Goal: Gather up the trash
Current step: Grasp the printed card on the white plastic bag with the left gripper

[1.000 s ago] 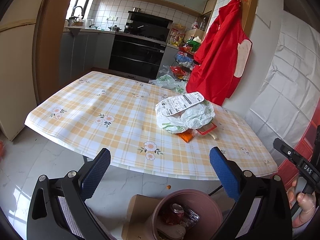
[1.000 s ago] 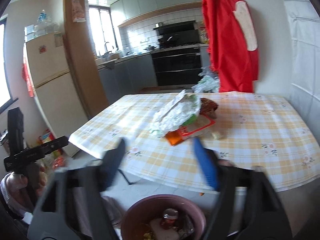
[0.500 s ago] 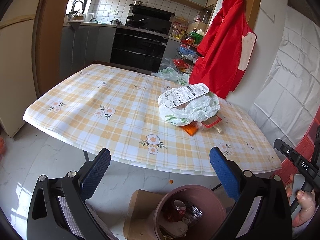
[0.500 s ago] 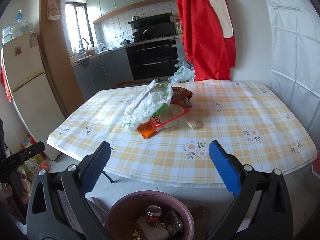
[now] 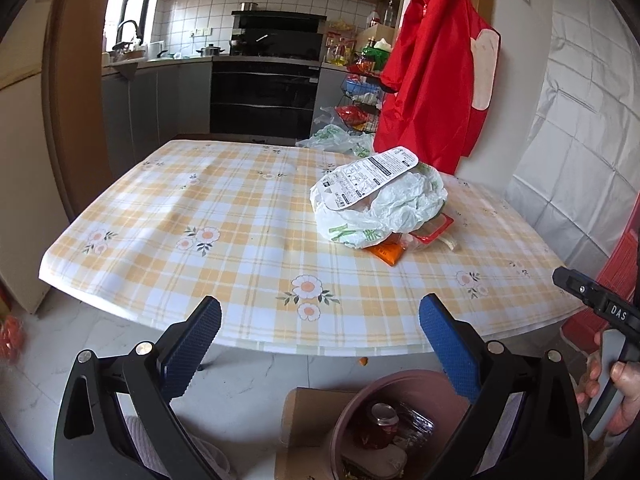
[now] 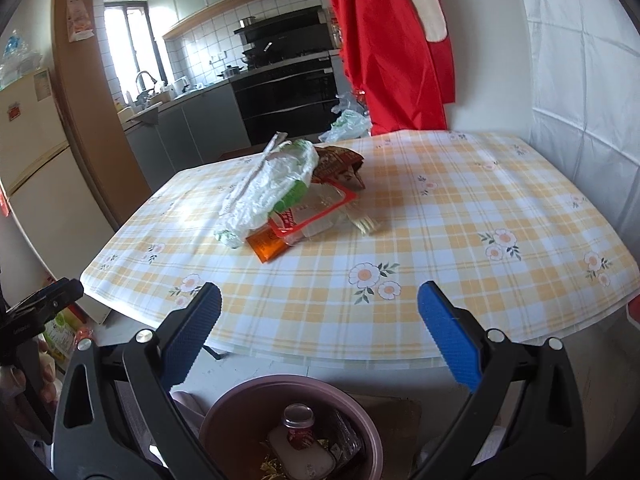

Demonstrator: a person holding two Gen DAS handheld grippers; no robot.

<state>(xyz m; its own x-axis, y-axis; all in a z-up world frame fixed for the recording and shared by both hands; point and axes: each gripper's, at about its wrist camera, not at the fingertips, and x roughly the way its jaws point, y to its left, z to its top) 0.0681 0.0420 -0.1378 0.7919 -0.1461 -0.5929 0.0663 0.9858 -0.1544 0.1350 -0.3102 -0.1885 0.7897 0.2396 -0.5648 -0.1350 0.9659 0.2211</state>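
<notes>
A heap of trash lies on the checked tablecloth: a crumpled white plastic bag with a printed lid on top, an orange packet, a red-rimmed clear tray and a brown wrapper. A pink bin on the floor below the table's near edge holds a can and wrappers. My left gripper and my right gripper both hang open and empty above the bin, short of the table edge.
A red apron hangs on the wall behind the table. Brown cardboard lies under the bin. Kitchen counter and oven stand at the back, a fridge at the left. A hand grips the other tool.
Both grippers have moved nearer the table and sunk a little, so the trash heap looks larger. The right gripper's jaws widened from partly open to fully open.
</notes>
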